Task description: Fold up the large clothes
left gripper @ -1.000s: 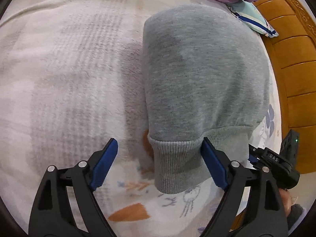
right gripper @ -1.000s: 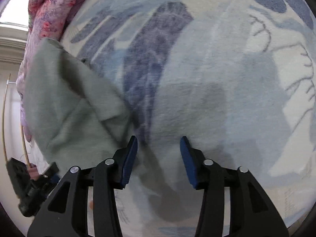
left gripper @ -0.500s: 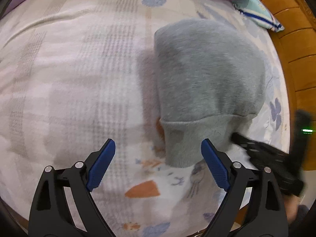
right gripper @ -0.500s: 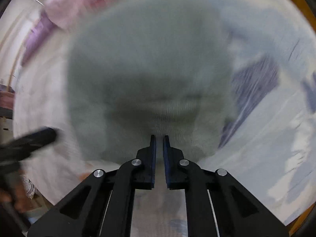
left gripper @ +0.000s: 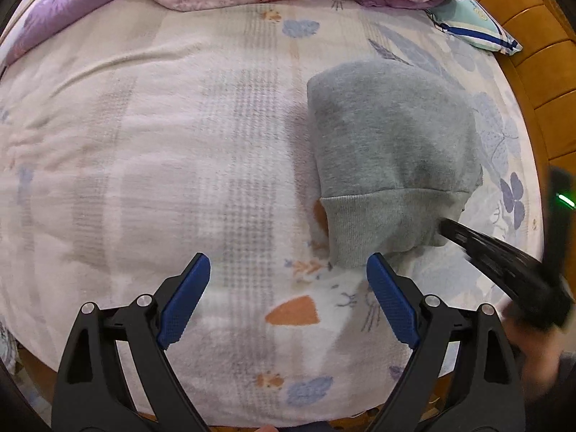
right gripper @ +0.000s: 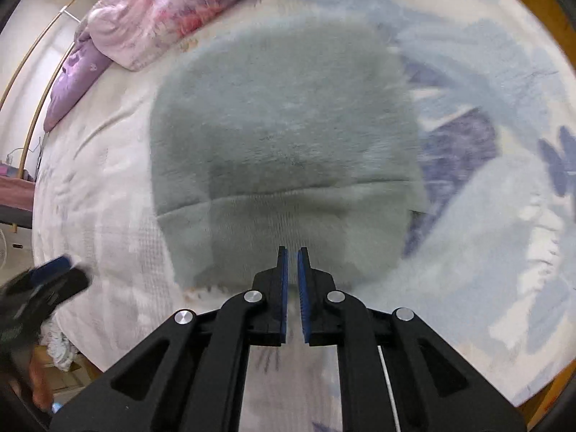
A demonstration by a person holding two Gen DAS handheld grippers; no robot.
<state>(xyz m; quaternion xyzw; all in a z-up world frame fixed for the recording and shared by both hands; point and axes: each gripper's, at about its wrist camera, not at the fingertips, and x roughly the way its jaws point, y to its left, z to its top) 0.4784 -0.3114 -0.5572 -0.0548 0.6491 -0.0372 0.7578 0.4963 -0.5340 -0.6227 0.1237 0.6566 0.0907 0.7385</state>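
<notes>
Right gripper [right gripper: 292, 280], jaws nearly pressed together with only a thin slit between them and nothing held; they have just parted very slightly after closing. Its tips hover at the near edge of the ribbed hem [right gripper: 288, 223] of the grey sweatshirt [right gripper: 284, 126], which lies folded into a compact block on the bed [right gripper: 108, 198], directly ahead of this gripper. The block's long axis runs from the hem at the near end away toward the quilt [right gripper: 162, 10] at the far end. Left gripper [left gripper: 288, 295], jaws spread wide and empty, hangs above bare blanket; from it the sweatshirt [left gripper: 392, 136] lies ahead and to the right, its near left hem corner [left gripper: 345, 259] just beyond the right fingertip. In that view the right gripper [left gripper: 446, 225] shows as a blurred dark bar meeting the hem's right side. Judgement: the right gripper is the nearer one to the hem, and any further fold would turn about the short axis, near end to far.
</notes>
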